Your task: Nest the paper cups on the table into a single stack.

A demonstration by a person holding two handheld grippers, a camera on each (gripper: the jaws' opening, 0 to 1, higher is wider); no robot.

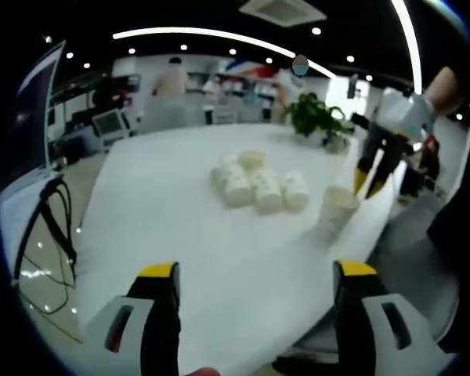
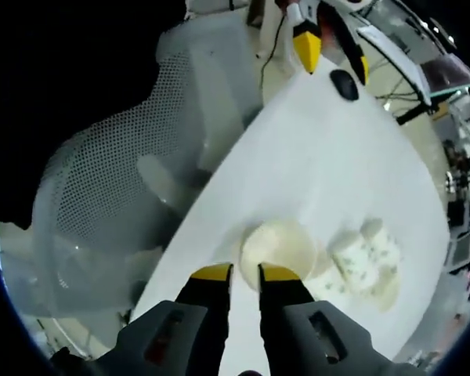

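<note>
An upright paper cup [image 1: 337, 207] stands near the table's edge, mouth up, apart from a cluster of paper cups lying on their sides [image 1: 260, 183] toward the middle of the white table [image 1: 180, 235]. In the left gripper view the right tongs [image 1: 370, 185] hang just beside the upright cup's rim, their yellow tips pointing down on the cup's far side; whether a tip touches the rim cannot be told from there. In the right gripper view the same upright cup [image 2: 278, 249] is seen from above, its round open mouth just ahead of the right tongs [image 2: 244, 273], whose two yellow-tipped jaws stand close together with only a narrow gap; one tip lies at the cup's near rim, but it cannot be told whether the rim sits between the jaws. The toppled cups [image 2: 366, 254] lie just beyond the upright one in that view, touching one another. The left tongs [image 1: 255, 270] are released, jaws spread wide over bare table with nothing between them, well short of the cups; they also appear at the top of the right gripper view [image 2: 329, 48], beside a dark computer mouse [image 2: 344, 84] on the table. A white mesh-backed chair [image 2: 102, 204] stands off the table's edge. A potted green plant [image 1: 317, 117] sits at the table's far end, and black cables [image 1: 51, 227] hang by the left side.
</note>
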